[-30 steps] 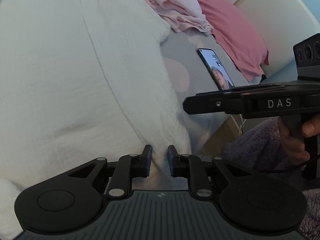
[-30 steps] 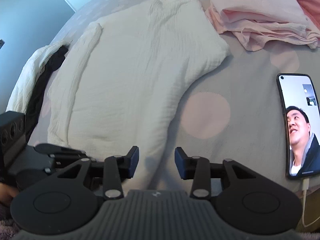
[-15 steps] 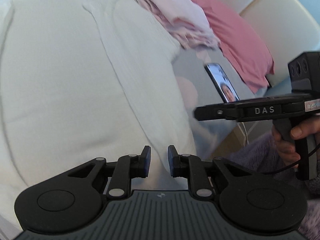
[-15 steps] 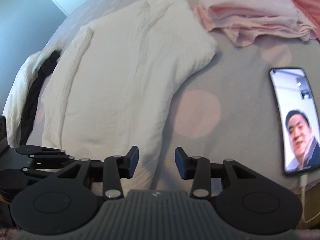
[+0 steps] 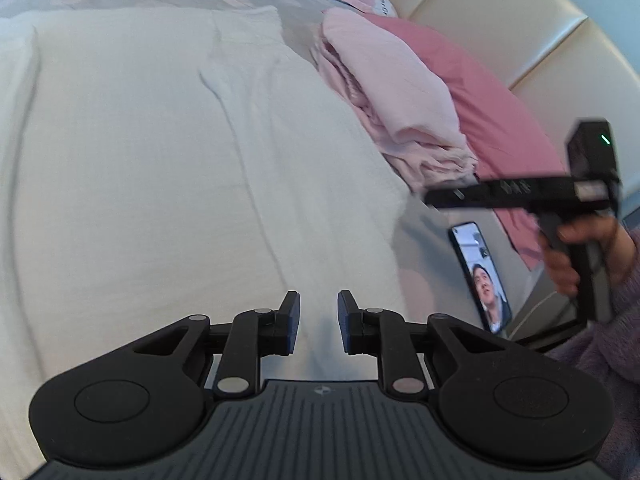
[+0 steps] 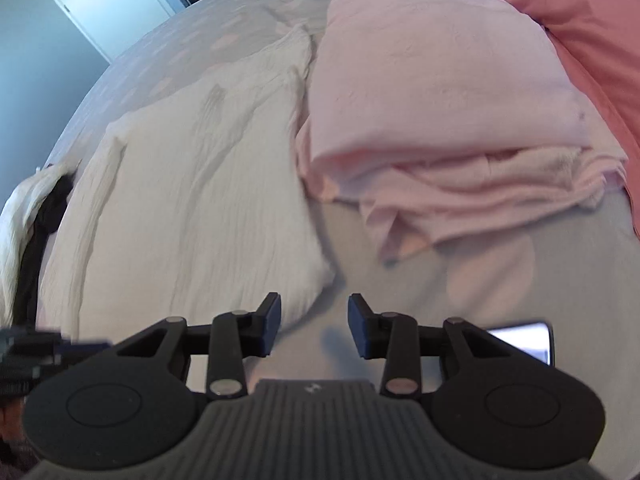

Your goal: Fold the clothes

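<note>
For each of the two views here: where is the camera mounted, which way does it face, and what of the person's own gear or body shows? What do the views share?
Left wrist: on the left gripper, looking down over the white garment; the right gripper and the hand holding it show at right.
Right wrist: on the right gripper, jaws closing on nothing, facing the pink folded pile; the left gripper blurs in at lower left.
Shared: white garment, pink pile, phone, bedspread.

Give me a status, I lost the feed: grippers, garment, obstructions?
Left gripper open, empty, over white garment. Right gripper closing, empty, at its corner. Phone and pink pile alongside.
</note>
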Motion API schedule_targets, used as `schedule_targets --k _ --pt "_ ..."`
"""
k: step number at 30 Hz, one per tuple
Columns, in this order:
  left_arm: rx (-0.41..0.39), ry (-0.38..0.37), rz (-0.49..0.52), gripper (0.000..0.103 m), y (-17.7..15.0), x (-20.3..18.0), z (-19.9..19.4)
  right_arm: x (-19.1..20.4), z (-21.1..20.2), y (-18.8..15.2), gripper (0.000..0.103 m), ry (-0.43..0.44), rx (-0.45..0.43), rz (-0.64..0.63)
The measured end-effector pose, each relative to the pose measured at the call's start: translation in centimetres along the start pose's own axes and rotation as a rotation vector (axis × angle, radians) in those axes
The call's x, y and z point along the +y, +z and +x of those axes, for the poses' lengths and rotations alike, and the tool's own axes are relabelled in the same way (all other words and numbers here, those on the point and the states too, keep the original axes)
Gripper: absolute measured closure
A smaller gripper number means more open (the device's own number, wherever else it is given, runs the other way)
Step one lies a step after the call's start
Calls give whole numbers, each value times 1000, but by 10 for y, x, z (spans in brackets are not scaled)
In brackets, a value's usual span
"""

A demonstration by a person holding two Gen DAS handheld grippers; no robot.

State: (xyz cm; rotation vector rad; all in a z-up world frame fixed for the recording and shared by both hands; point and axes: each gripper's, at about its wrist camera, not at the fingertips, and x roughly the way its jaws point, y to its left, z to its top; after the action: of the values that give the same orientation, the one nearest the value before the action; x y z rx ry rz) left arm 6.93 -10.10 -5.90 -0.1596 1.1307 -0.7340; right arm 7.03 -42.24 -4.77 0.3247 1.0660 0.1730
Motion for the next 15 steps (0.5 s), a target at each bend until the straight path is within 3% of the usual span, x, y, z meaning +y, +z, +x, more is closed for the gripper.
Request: schedule_targets --k 3,6,7,8,15 --pt "15 -49 21 86 -8 -16 11 -6 21 14 62 -10 27 46" --pt "19 -71 76 86 -12 -31 19 -12 36 14 62 46 58 119" --pt "20 -76 87 86 -12 -34 22 -13 39 14 74 55 63 136" --pt "21 -78 93 86 -11 -36 25 -15 42 13 93 65 69 153" --pt "2 -84 101 86 4 -40 45 -18 38 12 95 -4 70 112"
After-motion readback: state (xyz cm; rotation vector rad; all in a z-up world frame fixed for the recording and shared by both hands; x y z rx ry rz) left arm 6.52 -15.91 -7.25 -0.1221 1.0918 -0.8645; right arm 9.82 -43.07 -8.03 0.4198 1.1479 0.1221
